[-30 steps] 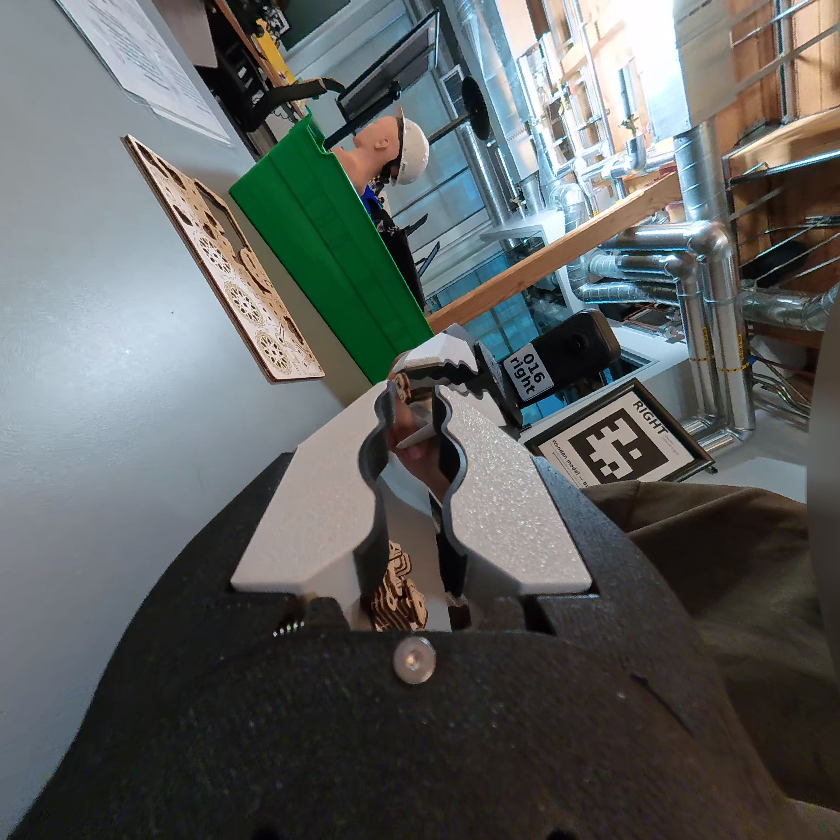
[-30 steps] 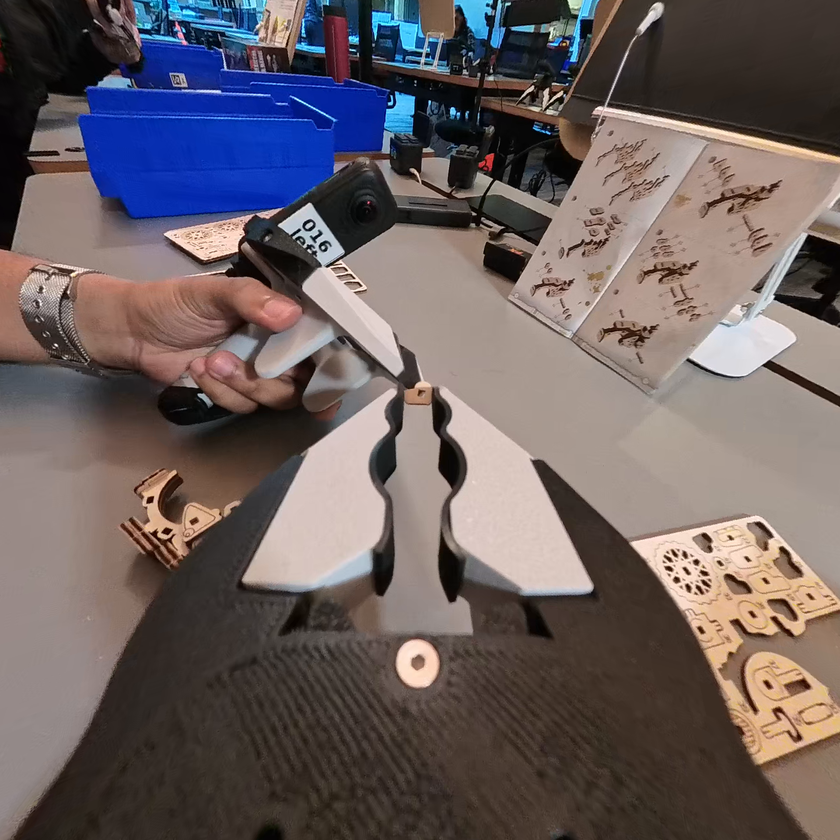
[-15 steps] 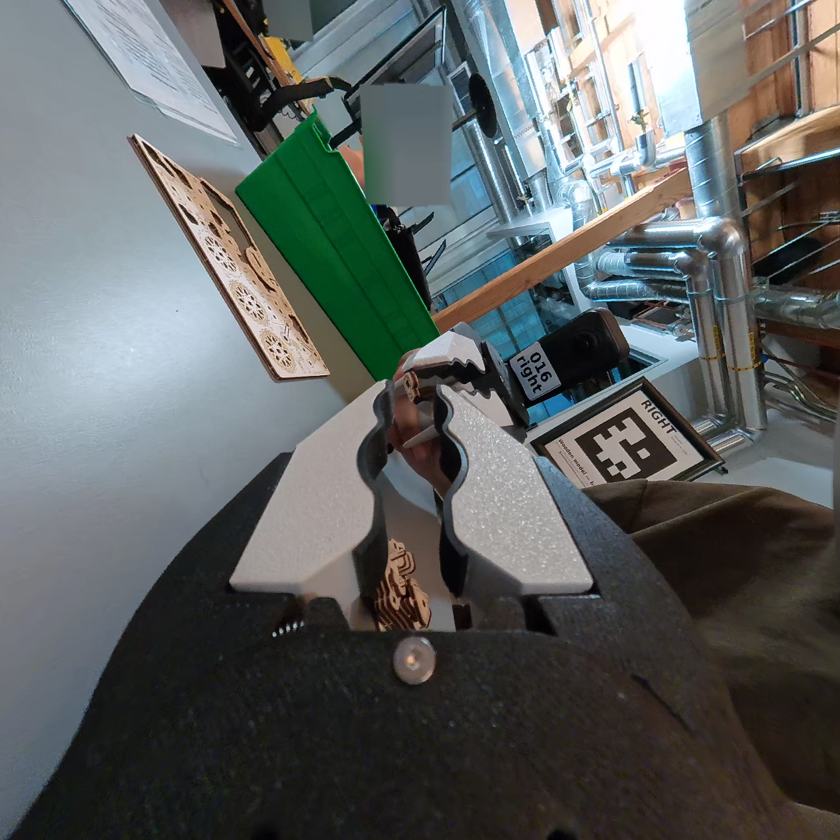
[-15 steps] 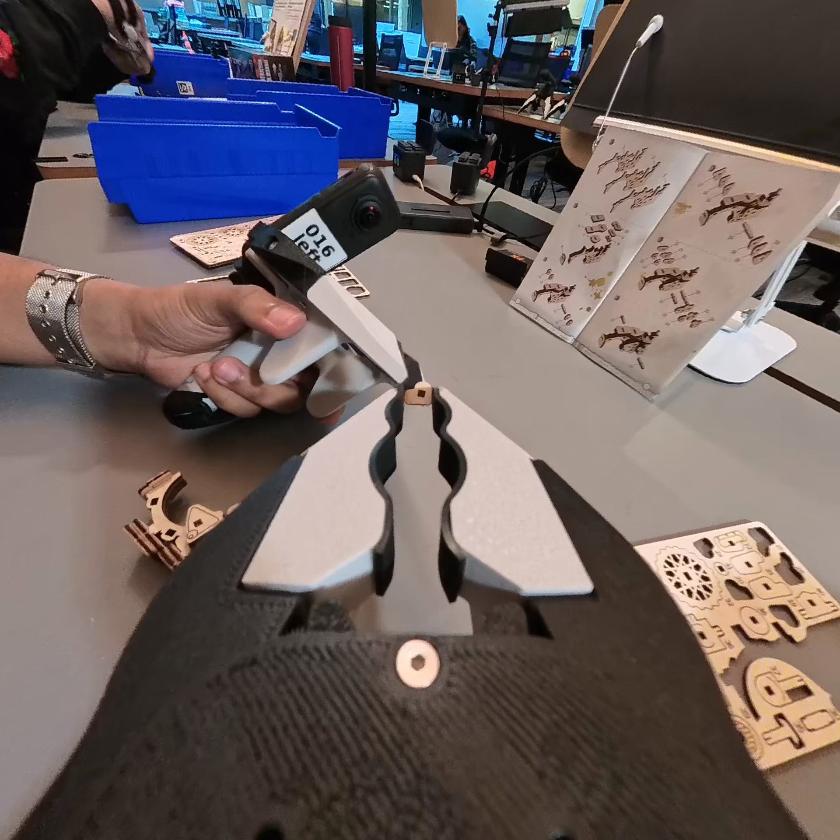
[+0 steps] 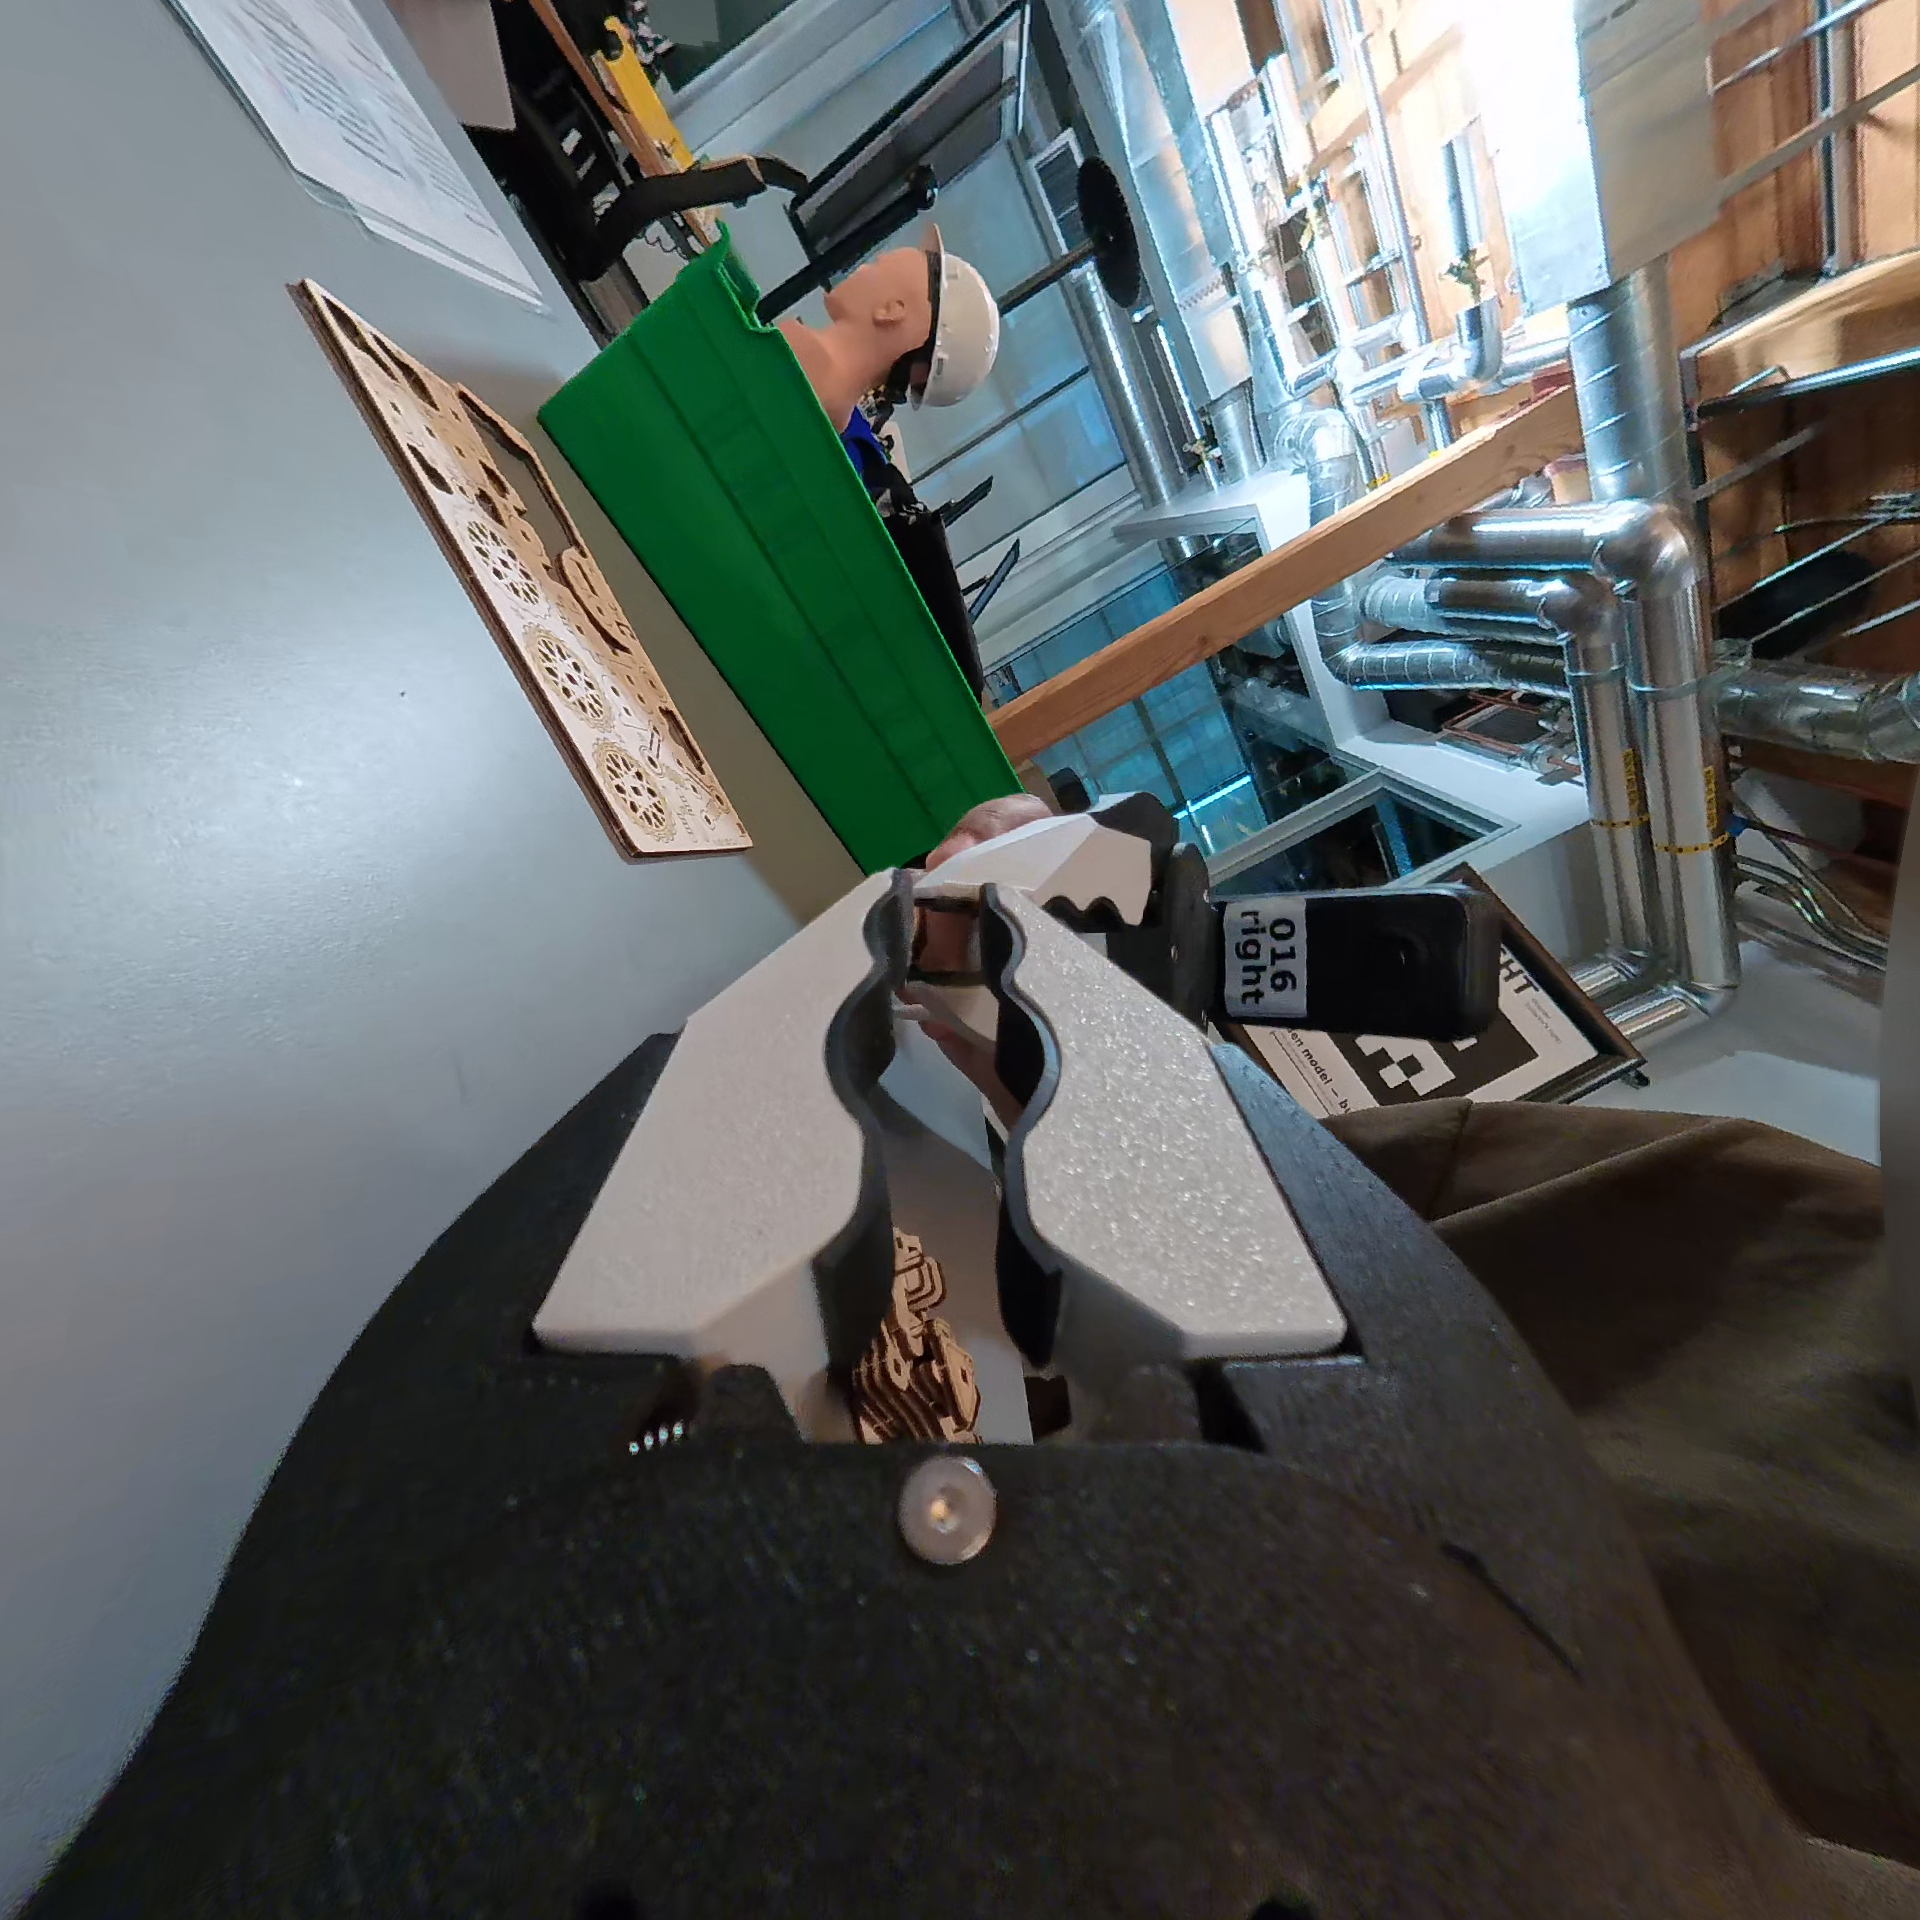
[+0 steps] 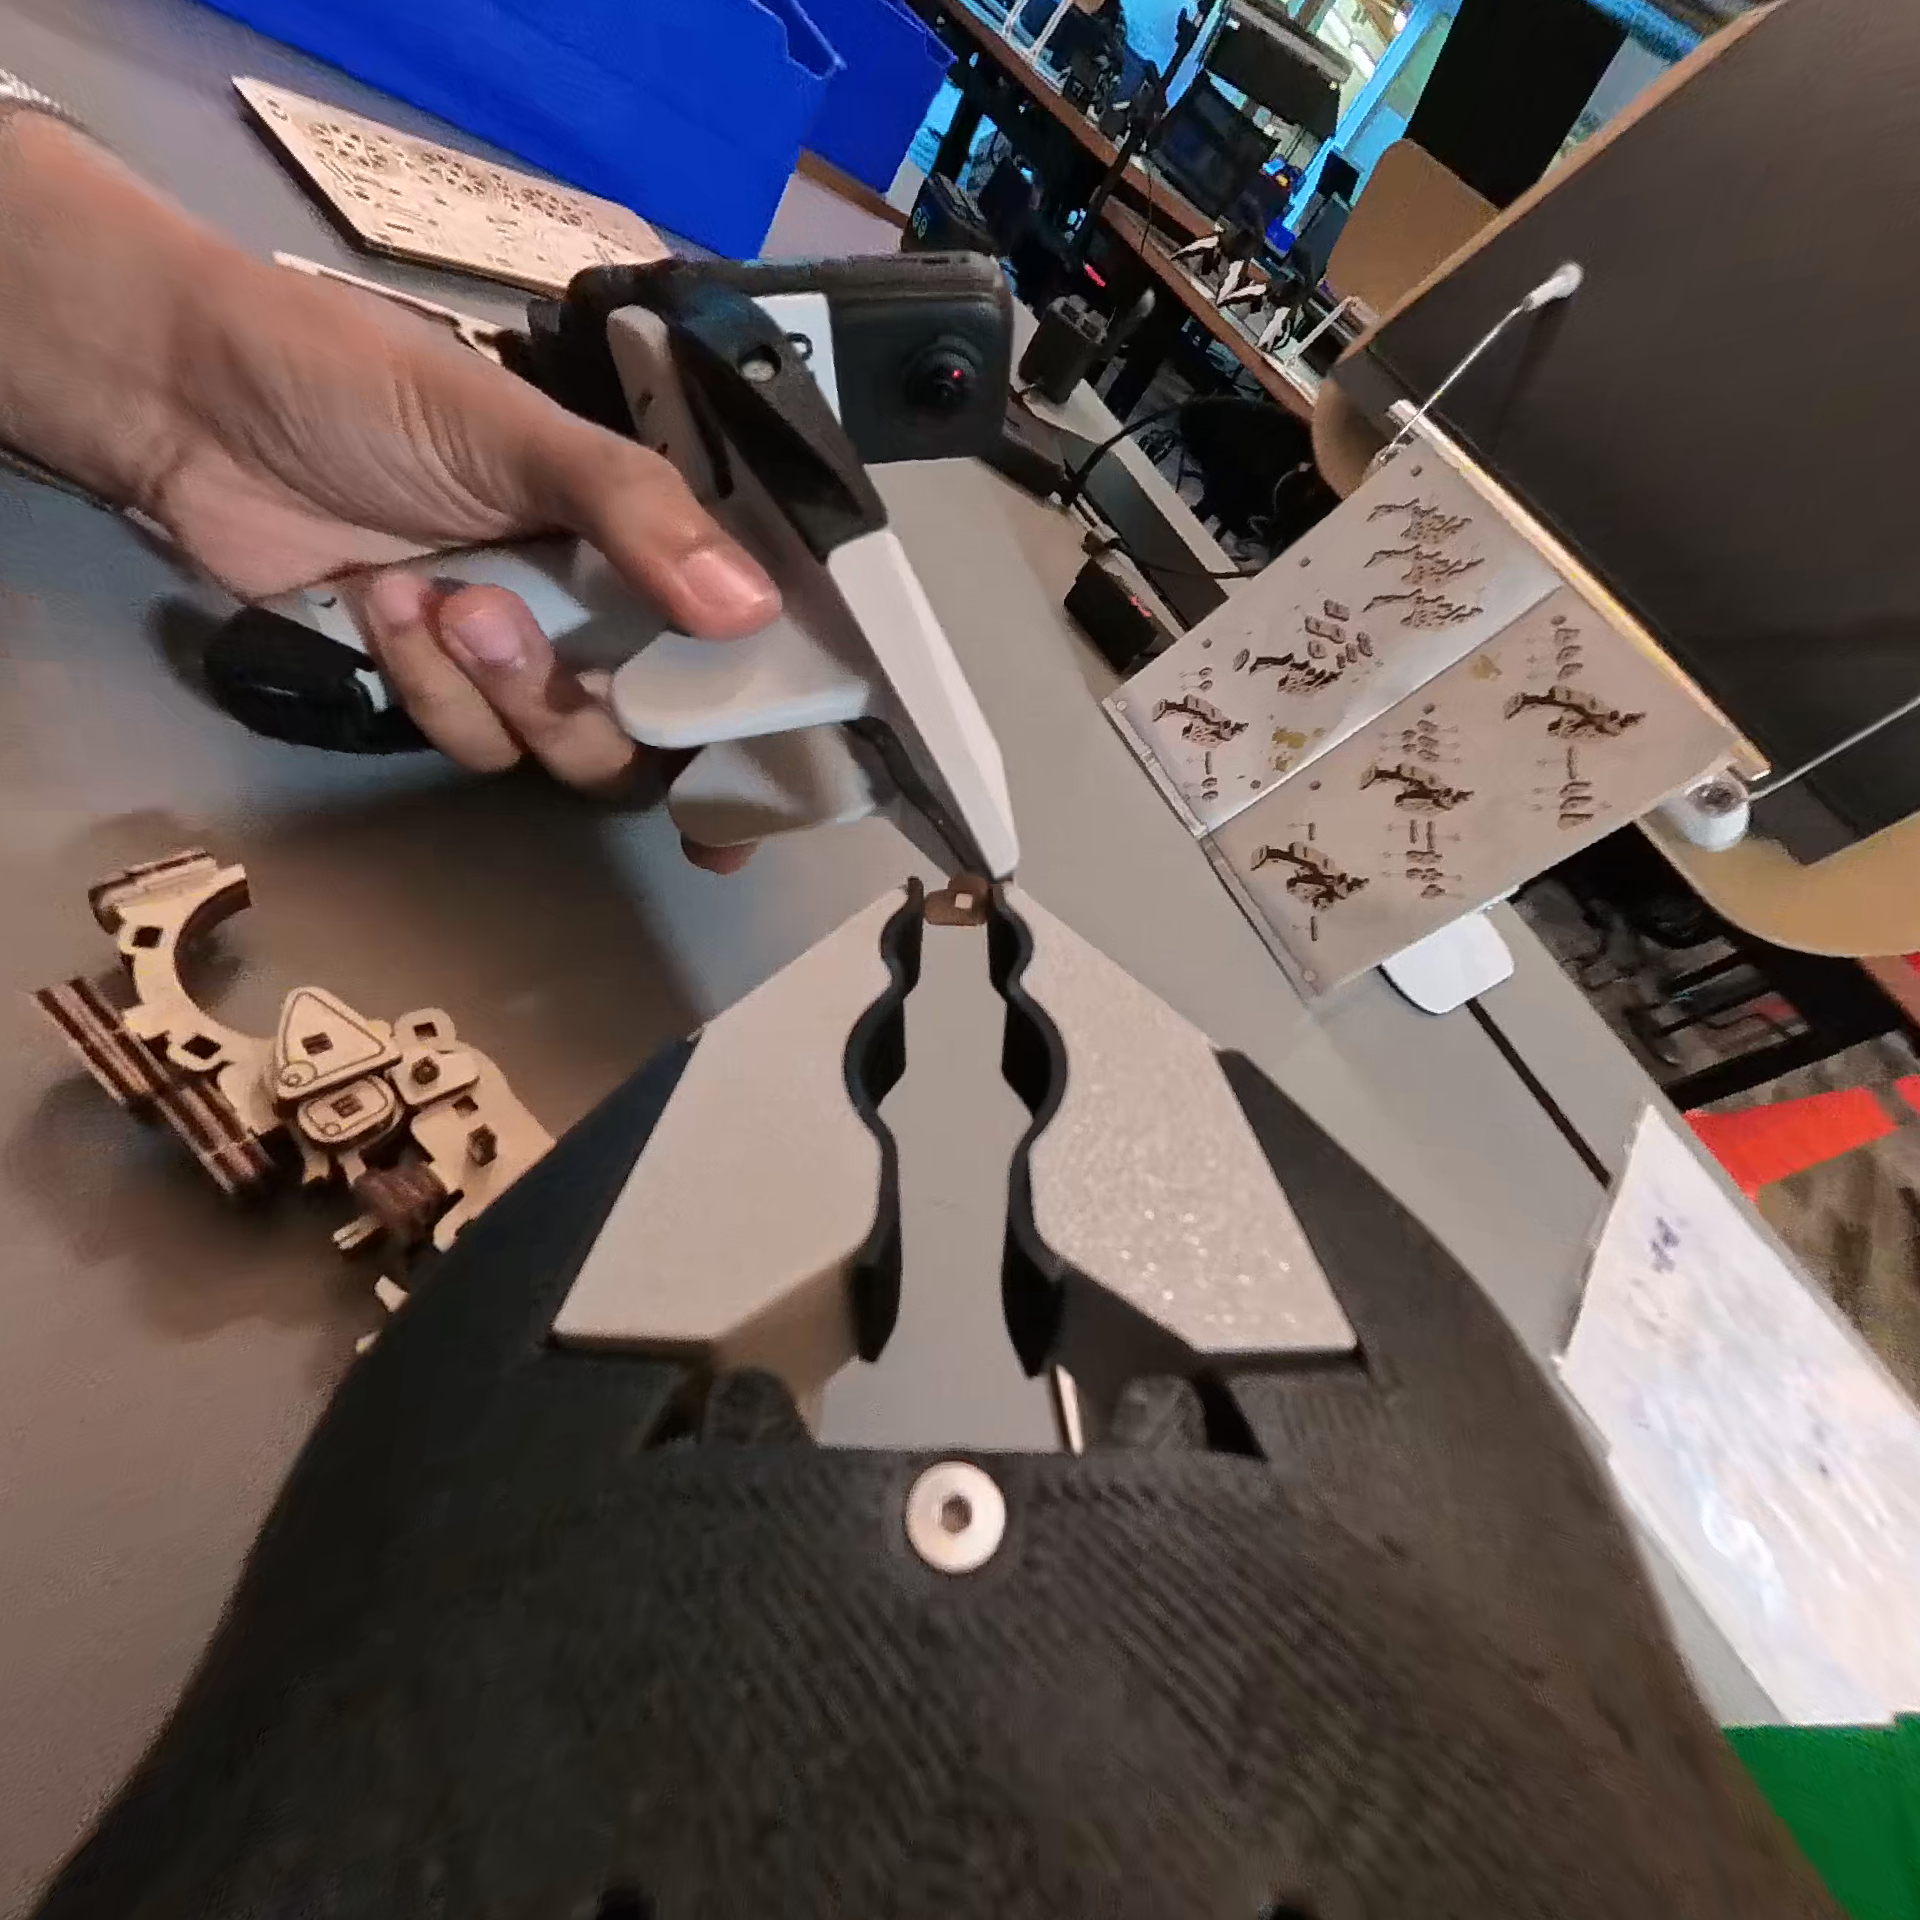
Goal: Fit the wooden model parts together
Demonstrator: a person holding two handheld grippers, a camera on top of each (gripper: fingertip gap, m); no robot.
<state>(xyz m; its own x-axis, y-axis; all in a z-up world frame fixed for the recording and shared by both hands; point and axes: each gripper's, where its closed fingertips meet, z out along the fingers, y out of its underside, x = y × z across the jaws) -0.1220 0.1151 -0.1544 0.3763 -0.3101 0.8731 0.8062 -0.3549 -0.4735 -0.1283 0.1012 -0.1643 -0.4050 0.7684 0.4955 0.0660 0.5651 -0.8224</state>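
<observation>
Right claw (image 6: 961, 902) pinches a small wooden piece (image 6: 958, 902) at its tips, and I see my left claw (image 6: 982, 847) meeting that piece tip to tip, its own jaws drawn close though I cannot tell whether they grip it. On my tabletop (image 6: 156, 1351) the part-built wooden model (image 6: 281, 1070) lies just left of the right claw, with a wooden parts sheet (image 6: 457, 197) farther back against the blue bins (image 6: 623, 94).

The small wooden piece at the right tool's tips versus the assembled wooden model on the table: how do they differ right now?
The small brown wooden piece with a square hole is a single tiny part; the pale layered wooden model assembly is far bigger, built of many parts. The piece is pinched off the table in the right tool, with the left tool at it; the assembly lies loose on the grey table. Both are laser-cut wood.
</observation>
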